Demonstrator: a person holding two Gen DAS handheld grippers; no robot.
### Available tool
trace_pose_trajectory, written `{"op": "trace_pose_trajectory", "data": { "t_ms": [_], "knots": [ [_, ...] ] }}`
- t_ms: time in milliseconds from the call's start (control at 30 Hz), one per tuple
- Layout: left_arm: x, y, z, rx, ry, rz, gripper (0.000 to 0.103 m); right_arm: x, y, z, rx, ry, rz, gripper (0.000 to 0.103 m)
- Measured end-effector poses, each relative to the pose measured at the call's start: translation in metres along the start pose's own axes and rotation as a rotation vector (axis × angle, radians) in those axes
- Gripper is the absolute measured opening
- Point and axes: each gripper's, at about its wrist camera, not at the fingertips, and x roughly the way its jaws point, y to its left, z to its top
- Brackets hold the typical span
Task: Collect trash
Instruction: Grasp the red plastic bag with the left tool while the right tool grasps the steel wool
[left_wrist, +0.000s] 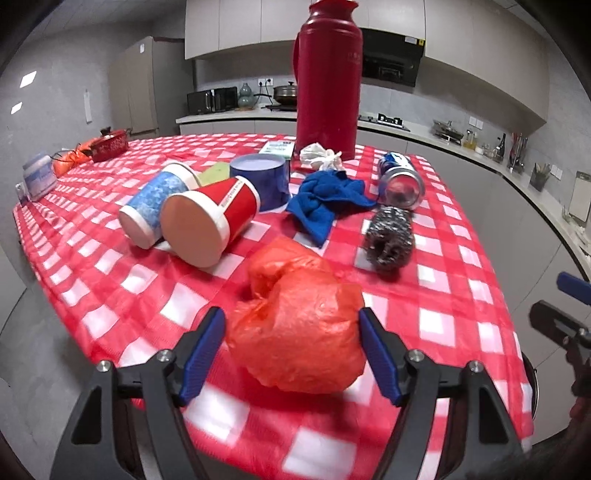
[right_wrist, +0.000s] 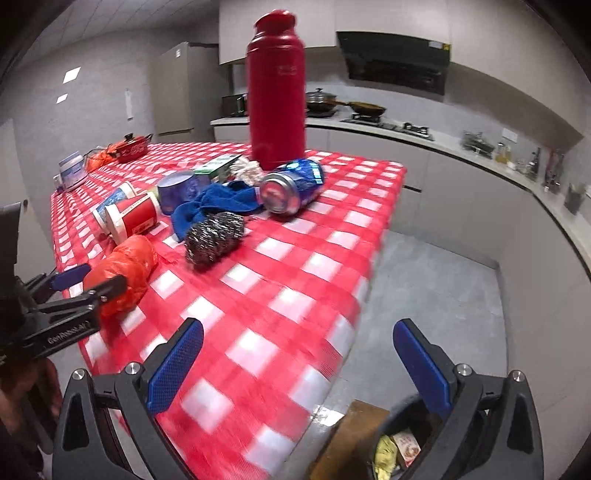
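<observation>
The left claw tilts down over the table's near edge, its jaws around the orange plastic bag there; whether they press it I cannot tell. The right claw gapes empty past the table corner, above a bin on open floor. Two paper cups, one can.

Left gripper fingers spread; right gripper fingers wide apart.

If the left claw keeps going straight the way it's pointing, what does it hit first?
The crumpled orange plastic bag. It already sits between the left claw's open fingers, close to the right-hand pad, though contact is unclear. Beyond the bag lies checked tablecloth.
</observation>
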Motion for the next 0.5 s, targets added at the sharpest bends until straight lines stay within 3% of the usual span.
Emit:
{"op": "trace_pose_trajectory", "data": {
  "t_ms": [233,500],
  "knots": [
    [0.018,0.014,0.013,-0.038,0.017,-0.025,0.043,0.048,0.028,0.032,-0.047,0.021,0.089,0.103],
    [0.03,0.027,0.025,-0.049,0.018,-0.064,0.027,0.093,0.052,0.061,-0.083,0.053,0.164,0.103]
  ]
}}
